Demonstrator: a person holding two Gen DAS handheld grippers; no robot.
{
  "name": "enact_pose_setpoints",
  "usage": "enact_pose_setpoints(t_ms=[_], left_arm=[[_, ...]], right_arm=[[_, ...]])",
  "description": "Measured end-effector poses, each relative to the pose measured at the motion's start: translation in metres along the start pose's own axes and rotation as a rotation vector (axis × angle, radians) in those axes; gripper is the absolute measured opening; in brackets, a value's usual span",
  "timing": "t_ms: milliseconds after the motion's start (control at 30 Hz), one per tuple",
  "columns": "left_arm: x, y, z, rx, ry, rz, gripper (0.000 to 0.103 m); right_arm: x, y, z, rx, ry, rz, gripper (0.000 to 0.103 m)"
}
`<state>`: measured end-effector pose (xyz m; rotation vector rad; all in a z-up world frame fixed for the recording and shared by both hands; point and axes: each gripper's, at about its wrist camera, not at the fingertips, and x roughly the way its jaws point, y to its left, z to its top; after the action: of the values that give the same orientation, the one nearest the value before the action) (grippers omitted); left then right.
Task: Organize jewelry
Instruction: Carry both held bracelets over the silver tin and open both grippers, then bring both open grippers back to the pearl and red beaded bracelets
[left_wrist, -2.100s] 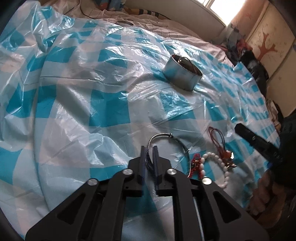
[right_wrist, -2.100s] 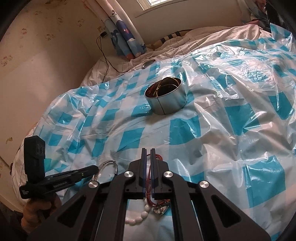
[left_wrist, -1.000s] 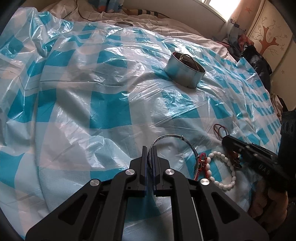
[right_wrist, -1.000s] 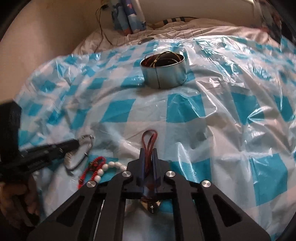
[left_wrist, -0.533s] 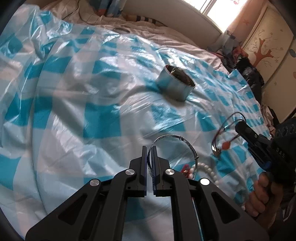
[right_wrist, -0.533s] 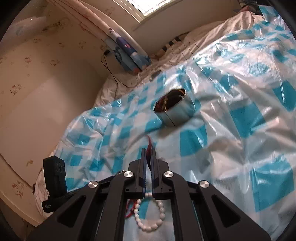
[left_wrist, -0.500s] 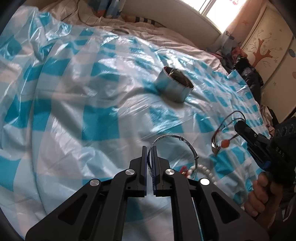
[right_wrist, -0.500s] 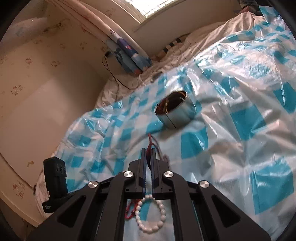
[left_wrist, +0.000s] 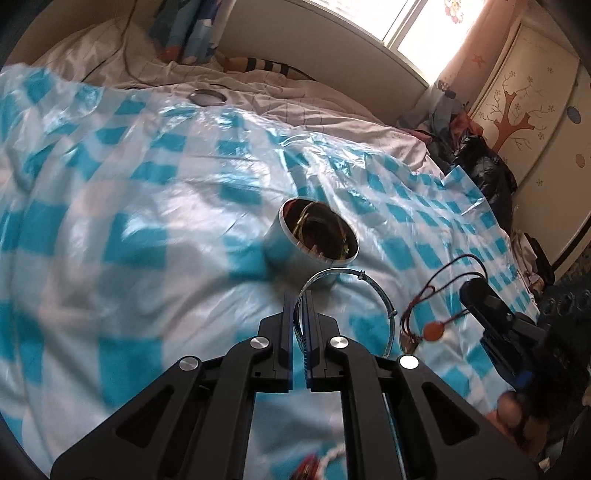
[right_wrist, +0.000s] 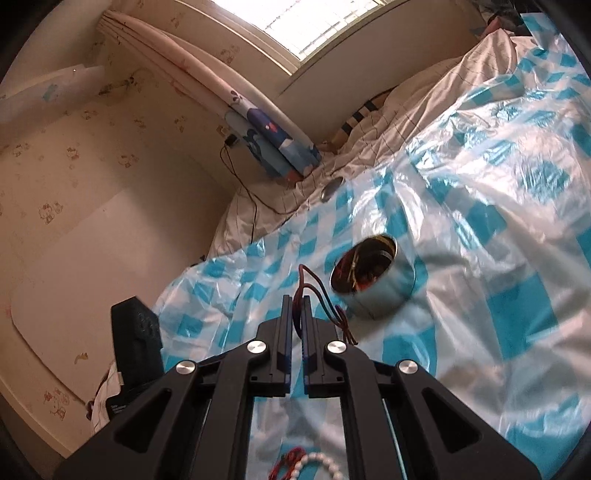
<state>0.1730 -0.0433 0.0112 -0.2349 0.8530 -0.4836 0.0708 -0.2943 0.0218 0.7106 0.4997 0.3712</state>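
A round metal tin (left_wrist: 312, 236) (right_wrist: 373, 280) holding jewelry stands on the blue-checked plastic sheet (left_wrist: 110, 229). My left gripper (left_wrist: 299, 295) is shut on a silver bangle (left_wrist: 373, 291), lifted just short of the tin. My right gripper (right_wrist: 294, 301) is shut on a red cord necklace (right_wrist: 321, 295); in the left wrist view that necklace (left_wrist: 428, 299) hangs with an orange pendant from the right gripper (left_wrist: 476, 291). A white bead bracelet (right_wrist: 317, 463) and a red bead strand (right_wrist: 288, 459) lie on the sheet below.
The sheet covers a bed with white bedding (left_wrist: 295, 96). A round metal lid (left_wrist: 207, 97) lies at the sheet's far edge. Curtains (right_wrist: 273, 136) and a cable (right_wrist: 255, 199) are at the wall. A dark pile (left_wrist: 480, 162) sits by the wardrobe.
Both grippers rose off the sheet and moved toward the tin, the left carrying the bangle, the right lifting the red cord necklace. The bead bracelets stayed on the sheet.
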Motion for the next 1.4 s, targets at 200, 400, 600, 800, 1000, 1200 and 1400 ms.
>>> enact_pose_setpoints(t_ms=[200, 400, 600, 800, 1000, 1200, 1400], left_arm=[[0.038, -0.015, 0.034, 0.036, -0.013, 0.014, 0.004], [0.078, -0.009, 0.062, 0.053, 0.024, 0.026, 0.005], [0.076, 0.016, 0.075, -0.025, -0.003, 0.041, 0.01], [0.038, 0.032, 0.074, -0.098, -0.057, 0.024, 0.028], [0.011, 0.03, 0.027, -0.074, 0.006, 0.023, 0.039], [-0.03, 0.024, -0.044, -0.081, 0.065, 0.016, 0.047], [-0.046, 0.01, -0.075, 0.052, 0.117, 0.026, 0.05]], right_arm=[[0.013, -0.011, 0.026, 0.015, -0.03, -0.001, 0.005], [0.041, -0.004, 0.052, -0.037, -0.046, 0.016, 0.005], [0.11, -0.018, 0.059, -0.02, 0.095, 0.008, 0.005], [0.132, -0.044, 0.041, -0.037, 0.209, -0.253, 0.034], [0.076, -0.039, 0.044, -0.014, 0.086, -0.24, 0.043], [0.07, -0.045, 0.06, -0.005, -0.005, -0.292, 0.052], [0.111, -0.037, 0.067, -0.121, 0.023, -0.29, 0.052]])
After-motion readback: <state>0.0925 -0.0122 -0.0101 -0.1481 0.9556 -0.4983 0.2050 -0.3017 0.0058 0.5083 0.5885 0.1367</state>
